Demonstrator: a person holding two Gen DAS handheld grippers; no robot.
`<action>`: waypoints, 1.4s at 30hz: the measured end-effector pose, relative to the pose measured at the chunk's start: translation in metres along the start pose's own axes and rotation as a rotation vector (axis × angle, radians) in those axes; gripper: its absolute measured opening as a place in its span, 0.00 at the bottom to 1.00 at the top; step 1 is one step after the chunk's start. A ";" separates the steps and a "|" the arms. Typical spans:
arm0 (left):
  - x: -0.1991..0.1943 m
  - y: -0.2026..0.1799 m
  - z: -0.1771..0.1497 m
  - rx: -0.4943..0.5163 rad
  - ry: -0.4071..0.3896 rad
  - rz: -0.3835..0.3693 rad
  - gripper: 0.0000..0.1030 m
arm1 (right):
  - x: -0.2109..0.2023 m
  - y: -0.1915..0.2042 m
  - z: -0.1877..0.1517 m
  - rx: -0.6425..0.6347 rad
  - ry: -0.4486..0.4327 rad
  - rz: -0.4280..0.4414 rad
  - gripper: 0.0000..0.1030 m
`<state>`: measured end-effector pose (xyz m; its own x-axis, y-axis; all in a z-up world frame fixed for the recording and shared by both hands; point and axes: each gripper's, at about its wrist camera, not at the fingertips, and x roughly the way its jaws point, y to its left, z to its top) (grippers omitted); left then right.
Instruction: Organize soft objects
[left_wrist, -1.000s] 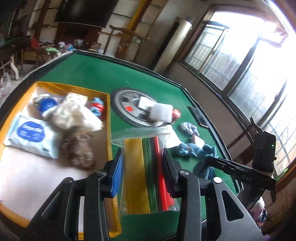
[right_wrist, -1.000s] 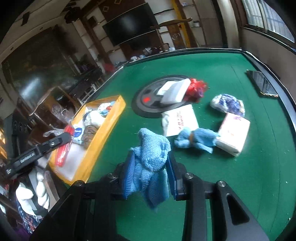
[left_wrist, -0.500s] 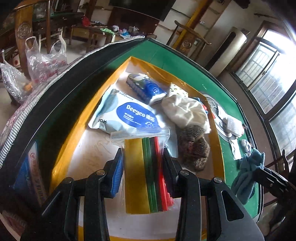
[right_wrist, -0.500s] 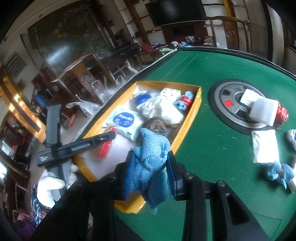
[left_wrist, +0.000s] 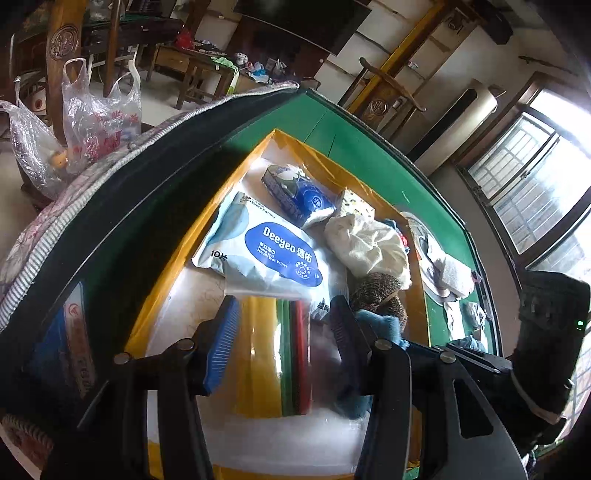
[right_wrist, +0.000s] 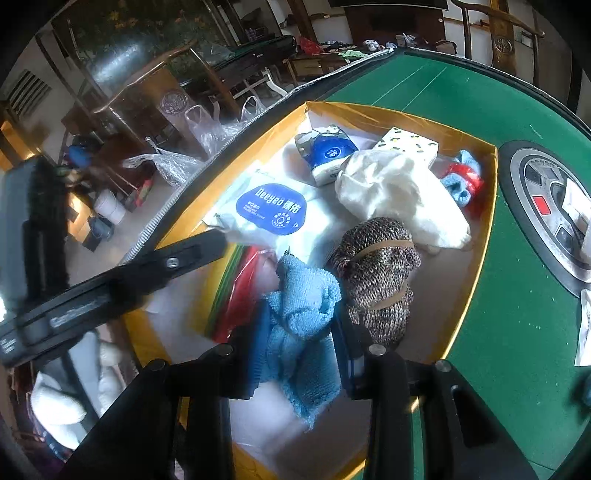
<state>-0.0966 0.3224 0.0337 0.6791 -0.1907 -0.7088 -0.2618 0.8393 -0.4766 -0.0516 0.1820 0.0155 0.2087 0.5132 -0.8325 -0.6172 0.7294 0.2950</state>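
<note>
My left gripper (left_wrist: 282, 343) hangs low over the white floor of the yellow-walled box (left_wrist: 184, 251). Its jaws are opening, and a clear bag of yellow, green and red sheets (left_wrist: 273, 354) lies between them on the floor, with both pads off it. My right gripper (right_wrist: 303, 343) is shut on a light blue towel cloth (right_wrist: 303, 317), which dangles just above the box floor (right_wrist: 436, 306). To the right of the cloth sits a brown knitted bundle (right_wrist: 380, 273). The bag (right_wrist: 240, 291) lies to its left, under the left gripper's finger (right_wrist: 177, 258).
The box also holds a wet wipes pack (right_wrist: 269, 206), a blue tissue pack (right_wrist: 328, 155), a white cloth (right_wrist: 399, 195) and a red and blue item (right_wrist: 461, 177). A round black and silver disc (right_wrist: 535, 192) lies on the green table (right_wrist: 498, 332). Plastic bags (left_wrist: 85, 122) hang beyond the table's edge.
The left jaws have spread and let go of the bag, which now rests on the box floor. The right gripper has carried the blue cloth over the box and come in beside the left one.
</note>
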 end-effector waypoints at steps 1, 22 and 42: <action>-0.008 0.000 -0.001 -0.003 -0.022 0.000 0.63 | 0.003 0.001 0.002 -0.003 0.002 -0.006 0.29; -0.040 -0.059 -0.026 0.115 -0.106 -0.066 0.66 | -0.166 -0.158 -0.068 0.238 -0.431 -0.266 0.69; -0.001 -0.181 -0.089 0.379 0.074 -0.147 0.66 | -0.150 -0.249 -0.111 0.348 -0.353 0.458 0.70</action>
<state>-0.1108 0.1253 0.0751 0.6356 -0.3471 -0.6896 0.1149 0.9258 -0.3601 -0.0132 -0.1272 0.0150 0.2558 0.8792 -0.4020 -0.4343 0.4760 0.7647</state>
